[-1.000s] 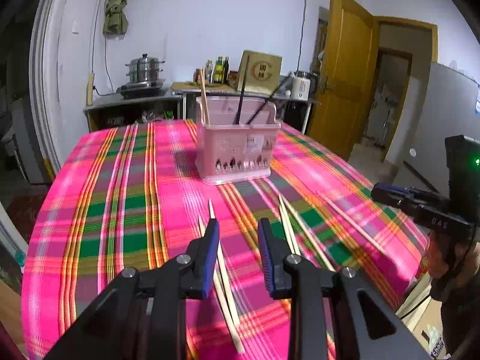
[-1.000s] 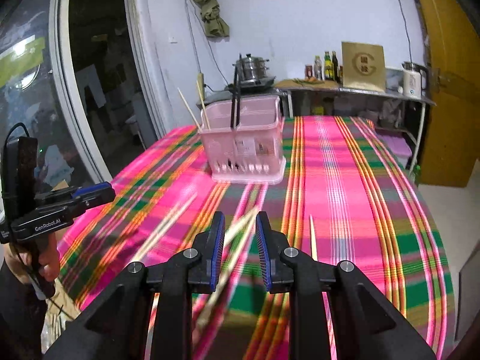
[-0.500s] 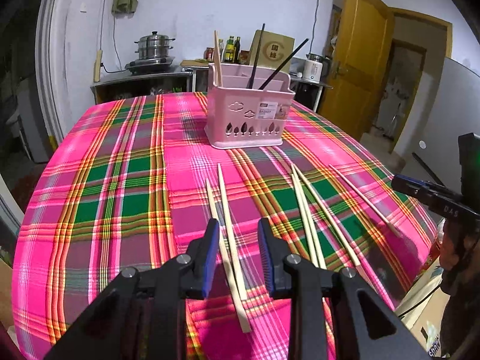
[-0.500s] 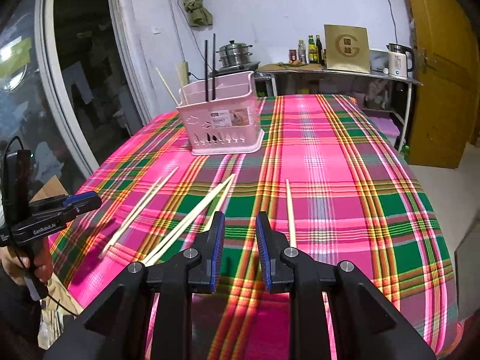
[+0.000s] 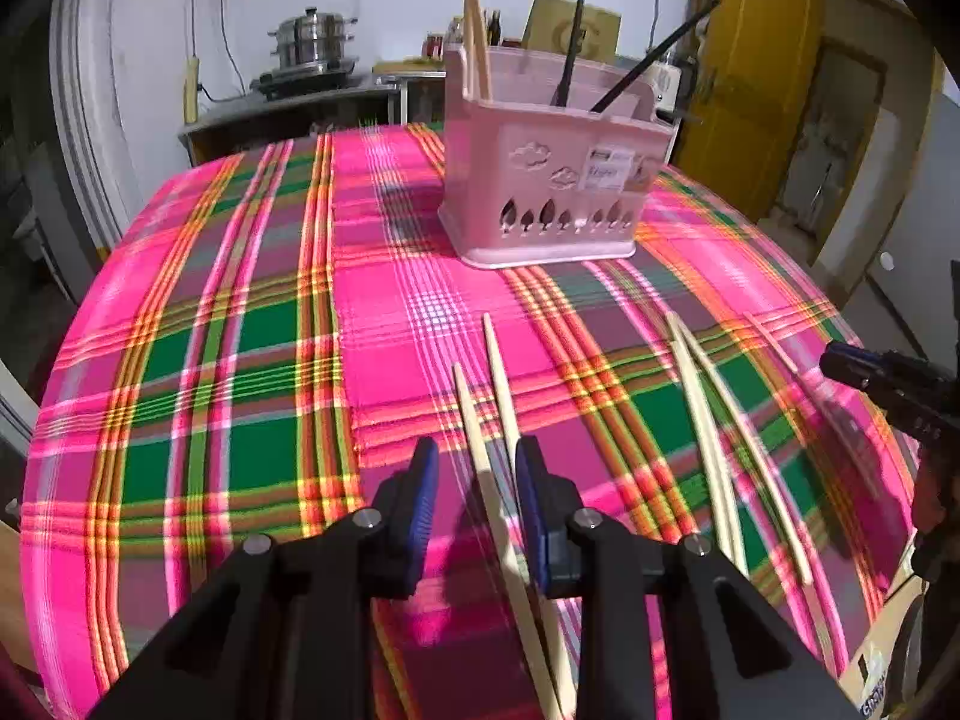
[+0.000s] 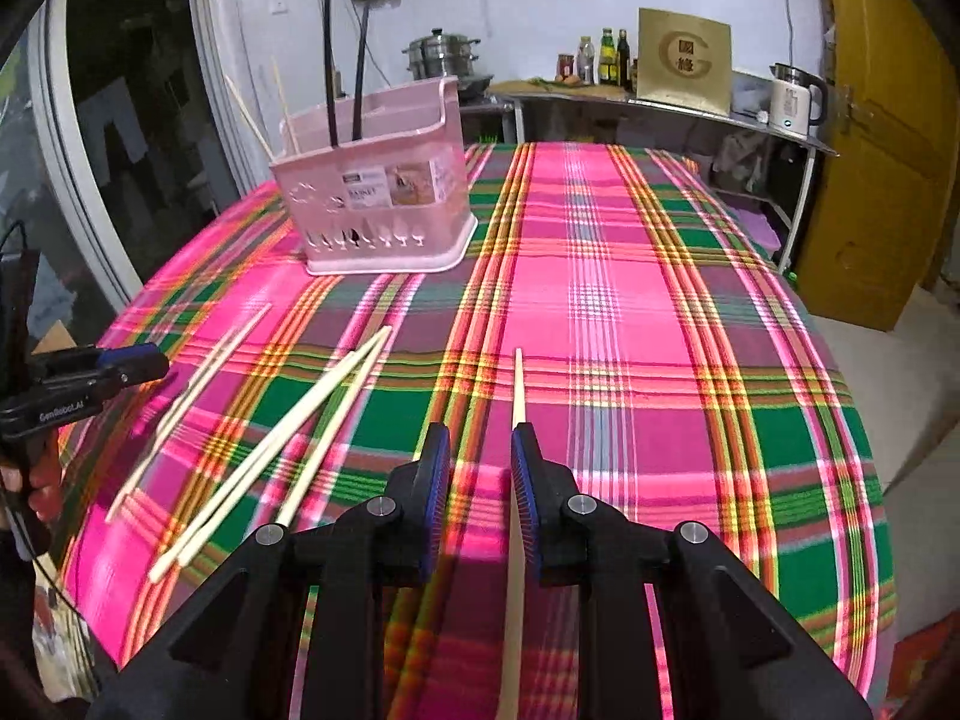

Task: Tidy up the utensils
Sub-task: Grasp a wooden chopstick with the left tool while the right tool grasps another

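Note:
A pink utensil basket (image 5: 549, 177) stands at the far middle of the plaid table and holds wooden and black chopsticks; it also shows in the right wrist view (image 6: 378, 198). My left gripper (image 5: 477, 480) is open, low over a pair of pale wooden chopsticks (image 5: 489, 396) that run between its fingers. My right gripper (image 6: 480, 462) is open, with a single wooden chopstick (image 6: 517, 384) lying on the cloth beside its right finger. Another pair of chopsticks (image 5: 708, 414) lies between the two grippers, seen also in the right wrist view (image 6: 300, 420).
The table (image 6: 630, 312) has a pink and green plaid cloth, with edges close on the left and right. A counter (image 6: 630, 96) with a steel pot, bottles, a box and a kettle stands behind. A yellow door (image 6: 888, 138) is at the right.
Both grippers have dropped lower and moved forward over the table. The chopsticks now lie between the left fingers and beside the right finger. Both stay open.

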`<state>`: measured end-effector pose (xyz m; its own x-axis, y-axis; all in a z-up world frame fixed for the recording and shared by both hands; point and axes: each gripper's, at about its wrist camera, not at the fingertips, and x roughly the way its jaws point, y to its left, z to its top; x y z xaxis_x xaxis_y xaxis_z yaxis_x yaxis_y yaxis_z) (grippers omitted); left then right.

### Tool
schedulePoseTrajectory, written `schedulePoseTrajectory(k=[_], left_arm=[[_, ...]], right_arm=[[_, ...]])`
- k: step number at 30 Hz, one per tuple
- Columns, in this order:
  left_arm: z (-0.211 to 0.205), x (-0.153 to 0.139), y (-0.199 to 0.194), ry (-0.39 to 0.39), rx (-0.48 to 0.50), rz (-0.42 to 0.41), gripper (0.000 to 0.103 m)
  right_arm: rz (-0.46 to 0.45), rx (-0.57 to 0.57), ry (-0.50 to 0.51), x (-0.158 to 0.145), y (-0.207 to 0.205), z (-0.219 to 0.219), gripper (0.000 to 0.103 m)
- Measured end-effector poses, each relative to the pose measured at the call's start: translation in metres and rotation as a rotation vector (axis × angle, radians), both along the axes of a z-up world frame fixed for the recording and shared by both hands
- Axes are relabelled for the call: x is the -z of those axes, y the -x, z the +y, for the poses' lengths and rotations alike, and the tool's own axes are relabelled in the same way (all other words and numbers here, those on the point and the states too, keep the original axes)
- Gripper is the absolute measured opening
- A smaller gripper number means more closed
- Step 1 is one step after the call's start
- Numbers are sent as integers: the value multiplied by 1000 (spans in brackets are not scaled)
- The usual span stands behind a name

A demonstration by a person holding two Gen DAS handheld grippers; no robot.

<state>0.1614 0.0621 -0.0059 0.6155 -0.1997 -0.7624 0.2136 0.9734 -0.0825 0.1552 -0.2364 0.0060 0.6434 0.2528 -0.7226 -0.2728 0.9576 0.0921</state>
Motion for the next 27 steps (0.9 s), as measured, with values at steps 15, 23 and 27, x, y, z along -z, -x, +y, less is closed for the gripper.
schedulePoseTrajectory(k=[15, 23, 27], left_arm=[[-14, 16, -25, -78, -1, 54, 27], [-15, 17, -24, -86, -8, 39, 28], [-16, 16, -26, -93, -3, 57, 27]], right_arm=[[85, 2, 73, 25, -43, 8, 22], [81, 2, 118, 25, -45, 15, 20], [97, -3, 130, 24, -48, 17, 18]])
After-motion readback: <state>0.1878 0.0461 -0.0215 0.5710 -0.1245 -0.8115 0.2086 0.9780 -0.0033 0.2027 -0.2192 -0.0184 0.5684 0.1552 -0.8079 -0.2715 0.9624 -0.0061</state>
